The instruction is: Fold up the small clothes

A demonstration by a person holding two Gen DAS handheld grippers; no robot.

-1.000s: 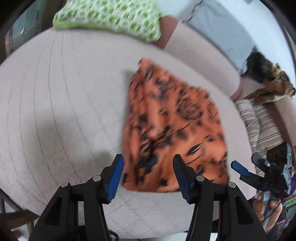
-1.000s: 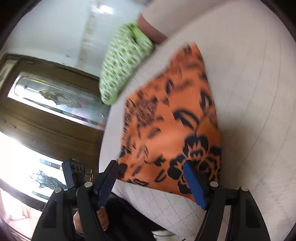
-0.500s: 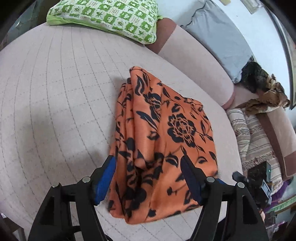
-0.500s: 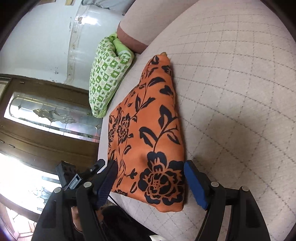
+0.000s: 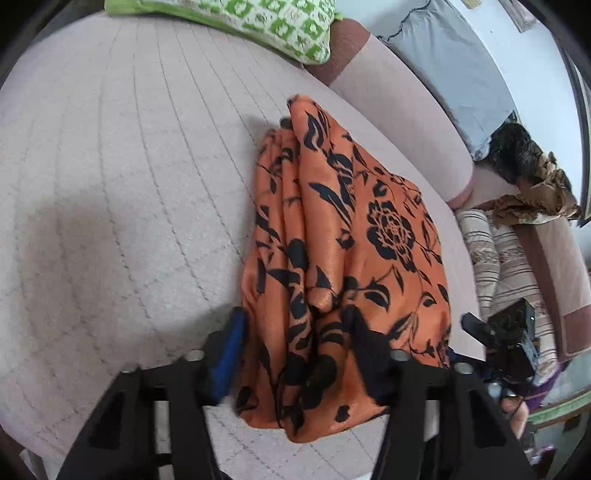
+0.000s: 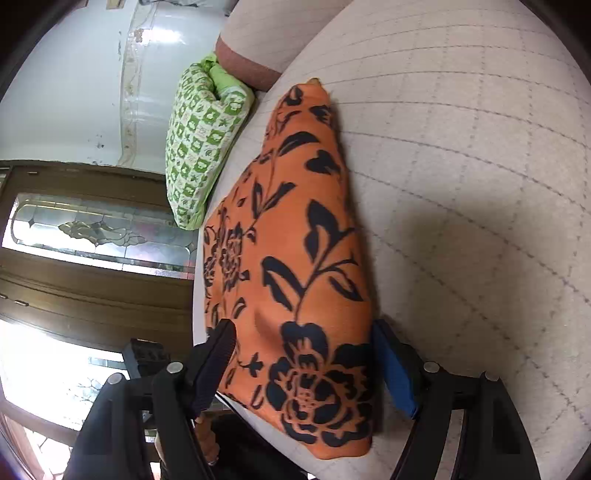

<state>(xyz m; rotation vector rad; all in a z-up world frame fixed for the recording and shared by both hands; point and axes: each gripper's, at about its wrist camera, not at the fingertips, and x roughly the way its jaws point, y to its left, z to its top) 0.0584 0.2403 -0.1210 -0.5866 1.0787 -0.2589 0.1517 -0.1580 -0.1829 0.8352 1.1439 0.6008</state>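
An orange garment with a black flower print (image 5: 354,240) lies folded on the quilted pink sofa seat (image 5: 110,184). It also shows in the right wrist view (image 6: 295,258). My left gripper (image 5: 295,332) is open, its fingers astride the garment's near left end, low over the cloth. My right gripper (image 6: 303,354) is open, its fingers astride the near right corner. The right gripper also shows in the left wrist view (image 5: 502,339), at the garment's right edge.
A green and white patterned pillow (image 5: 236,22) lies at the far end of the seat, also in the right wrist view (image 6: 199,140). A grey cushion (image 5: 450,59), a striped cloth (image 5: 502,258) and a dark furry heap (image 5: 517,155) lie to the right. A wooden door (image 6: 92,266) stands beyond the seat's edge.
Both grippers have moved forward and down onto the garment's near edge, so its corners now sit between the open fingers. The garment has not shifted.
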